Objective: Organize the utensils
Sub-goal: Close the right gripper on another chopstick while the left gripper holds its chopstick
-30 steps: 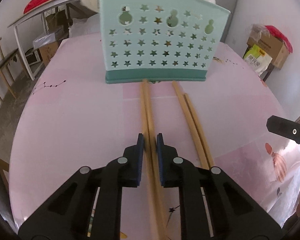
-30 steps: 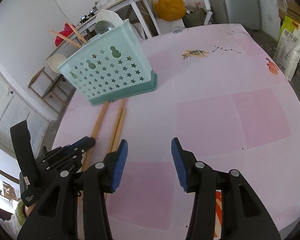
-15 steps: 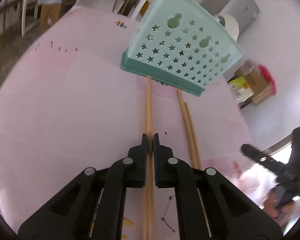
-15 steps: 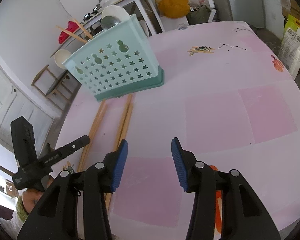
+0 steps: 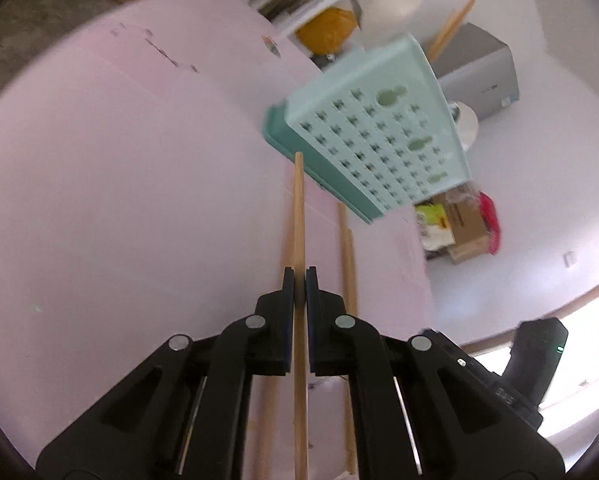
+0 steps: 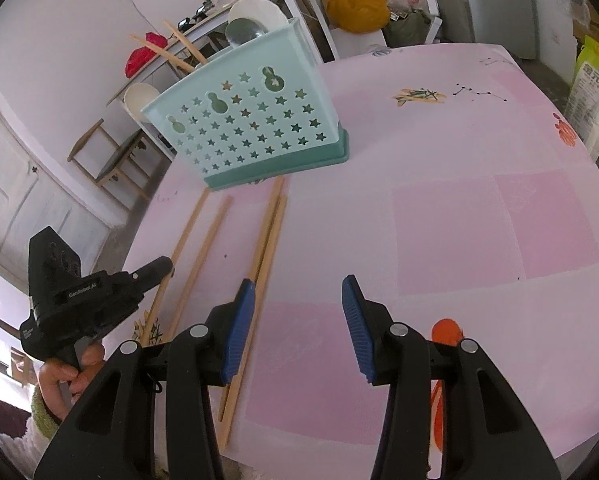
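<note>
The left gripper [image 5: 300, 286] is clamped on one chopstick [image 5: 299, 216], tip toward the teal holder [image 5: 383, 140] at one o'clock, apparently for loading, while the right gripper [image 6: 299, 312] waits half open and empty above the pink table [image 6: 459, 240].

Left handheld two-finger gripper [image 5: 299, 284]: matte black plastic linkage arms with round silver rivet heads at the pivots and flat dark-blue pads lining the inner faces of the fingers. Right handheld two-finger gripper [image 6: 299, 320]: same black frame and silver rivets, with brighter blue ribbed pads [image 6: 355, 320]. Seen from the right wrist view, the left unit's boxy black housing bears small white lettering. Person's hand [image 6: 65, 380]: fuzzy green cuff over a white knit sleeve.
</note>
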Demonstrator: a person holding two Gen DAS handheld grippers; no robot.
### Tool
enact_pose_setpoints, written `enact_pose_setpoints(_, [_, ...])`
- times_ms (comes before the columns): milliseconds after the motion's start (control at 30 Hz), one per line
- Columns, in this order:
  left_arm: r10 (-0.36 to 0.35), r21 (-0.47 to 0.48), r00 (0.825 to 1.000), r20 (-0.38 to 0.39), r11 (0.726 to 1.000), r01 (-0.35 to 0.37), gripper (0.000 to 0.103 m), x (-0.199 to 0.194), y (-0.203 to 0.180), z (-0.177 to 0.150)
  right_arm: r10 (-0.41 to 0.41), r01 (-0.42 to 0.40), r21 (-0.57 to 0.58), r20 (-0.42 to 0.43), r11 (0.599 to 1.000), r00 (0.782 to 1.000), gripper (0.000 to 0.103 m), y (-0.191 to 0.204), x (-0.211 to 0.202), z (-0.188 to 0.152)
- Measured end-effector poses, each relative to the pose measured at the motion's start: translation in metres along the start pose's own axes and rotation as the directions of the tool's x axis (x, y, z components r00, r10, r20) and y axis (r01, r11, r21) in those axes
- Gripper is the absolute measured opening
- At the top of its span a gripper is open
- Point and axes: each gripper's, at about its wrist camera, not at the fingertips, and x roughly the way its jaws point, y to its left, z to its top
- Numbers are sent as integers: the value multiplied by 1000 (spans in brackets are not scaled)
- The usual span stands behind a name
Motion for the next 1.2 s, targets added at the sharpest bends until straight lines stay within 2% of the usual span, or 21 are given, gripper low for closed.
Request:
enact_pose_setpoints(67, [26,22,999,33,999,-27,4,-5,-2,2,-2,2,-10,-2,1000,1000,45,4,0,-1])
enact_pose_setpoints(133, [92,73,993,75,993,-98,4,-12,-6,5,-7,7,-26,-9,1000,1000,45,9,3,-3])
enact_pose_setpoints(200, [197,142,975,102,967,-211,4,-12,-12,5,-16,16,-40,-18,999,1000,45,14,7,-4])
enact_pose_setpoints(333, [270,203,956,116,936,-289,4,-7,-11,2,-30,27,-69,-33,997,999,44,27,16,-5])
enact_pose_setpoints(433, [288,202,952,101,931,-303,4,-4,-5,0,-52,48,-93,-40,995,998,37,35,23,-5])
enact_pose_setpoints(667, [261,187,960,105,943,-277,4,-11,6,0,-99,88,-126,-84,988,992,24,49,45,-5])
enact_pose_setpoints(900, [245,194,963,113,945,-263,4,-13,7,-2,-181,161,-169,-110,972,977,18,60,59,-10])
enact_pose_setpoints(1067, [230,183,967,109,952,-247,4,-13,9,-1,-262,234,-209,-115,949,958,12,67,65,-12])
enact_pose_setpoints(1200, [226,185,967,117,952,-244,4,-12,9,-2,-294,265,-214,-117,940,949,9,71,67,-11])
